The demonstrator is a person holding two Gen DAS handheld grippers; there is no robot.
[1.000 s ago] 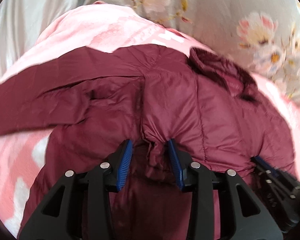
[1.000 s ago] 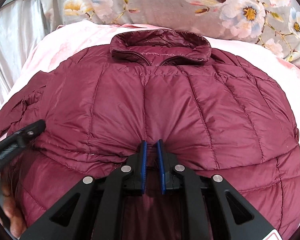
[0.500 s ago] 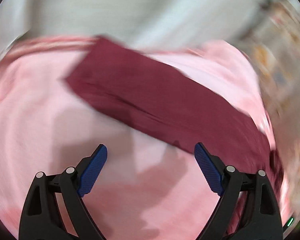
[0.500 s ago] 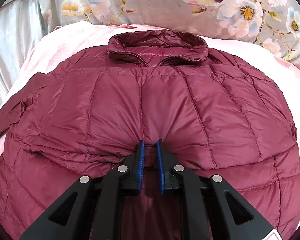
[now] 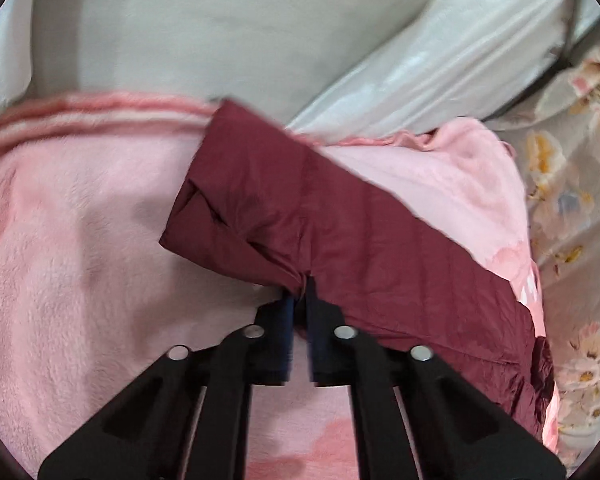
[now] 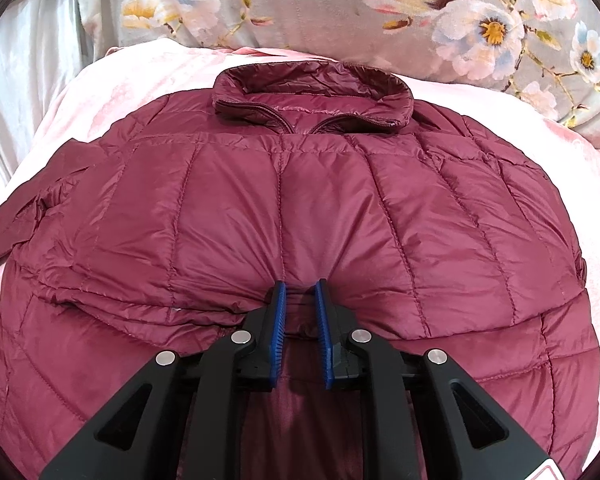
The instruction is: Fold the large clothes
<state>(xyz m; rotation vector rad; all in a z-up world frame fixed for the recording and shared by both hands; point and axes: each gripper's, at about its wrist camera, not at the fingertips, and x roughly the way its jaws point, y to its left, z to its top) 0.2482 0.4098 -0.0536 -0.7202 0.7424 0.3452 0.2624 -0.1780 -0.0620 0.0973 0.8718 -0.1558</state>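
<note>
A maroon quilted puffer jacket (image 6: 300, 200) lies front up on a pink blanket (image 6: 132, 72), collar (image 6: 312, 96) at the far side. Its lower part is folded up over the chest. My right gripper (image 6: 300, 292) is shut on the folded edge of the jacket at the middle. In the left wrist view the jacket's sleeve (image 5: 340, 232) stretches out across the blanket (image 5: 80, 248). My left gripper (image 5: 299, 300) is shut on the sleeve's near edge, close to the cuff.
A grey floral quilt (image 6: 420, 12) lies behind the jacket and shows at the right of the left wrist view (image 5: 572, 200). A shiny white pillow (image 5: 440, 64) and a pale wall (image 5: 180, 20) lie beyond the blanket's edge.
My left gripper let go of the jacket's folded edge, swung left to the sleeve, opened wide, then closed on it. My right gripper kept its hold and barely moved.
</note>
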